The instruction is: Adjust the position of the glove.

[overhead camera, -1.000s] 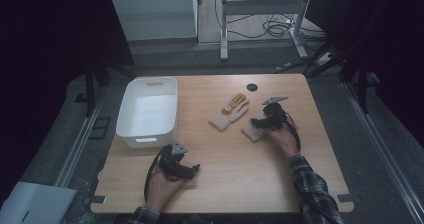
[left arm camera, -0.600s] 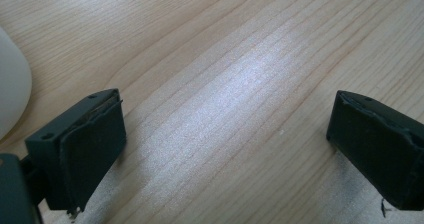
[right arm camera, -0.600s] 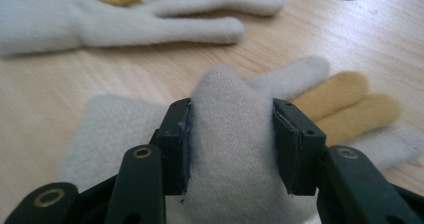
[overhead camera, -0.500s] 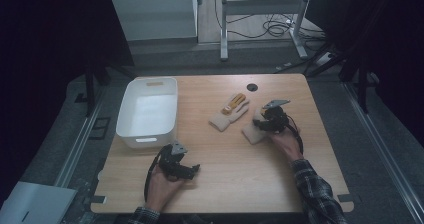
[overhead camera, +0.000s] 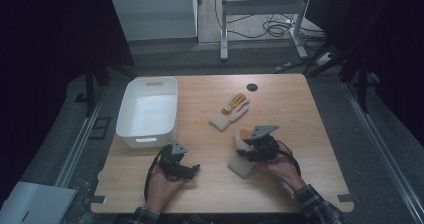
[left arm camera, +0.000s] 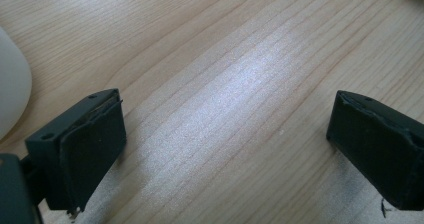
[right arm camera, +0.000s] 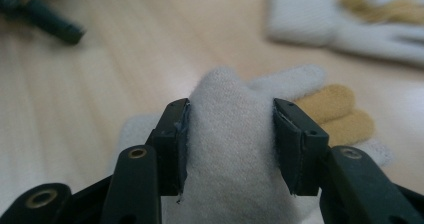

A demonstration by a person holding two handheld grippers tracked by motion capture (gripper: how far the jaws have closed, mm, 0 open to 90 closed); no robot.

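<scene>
My right gripper [overhead camera: 248,149] [right arm camera: 229,144] is shut on a white knitted glove [overhead camera: 242,161] [right arm camera: 232,149] with yellow fingertips, pinching a fold of it between both jaws at the front right of the table. A second white and yellow glove [overhead camera: 229,113] [right arm camera: 340,21] lies flat farther back, near the table's middle. My left gripper [overhead camera: 186,168] [left arm camera: 225,144] rests low over bare wood near the front left, jaws wide open with nothing between them.
A white plastic bin [overhead camera: 148,112] stands at the back left of the wooden table [overhead camera: 300,114], its rounded wall [left arm camera: 12,96] close beside my left gripper. A small black disc [overhead camera: 252,87] sits near the far edge.
My right gripper has pulled the held glove toward the near edge of the table, away from the second glove. The left gripper has stayed in place.
</scene>
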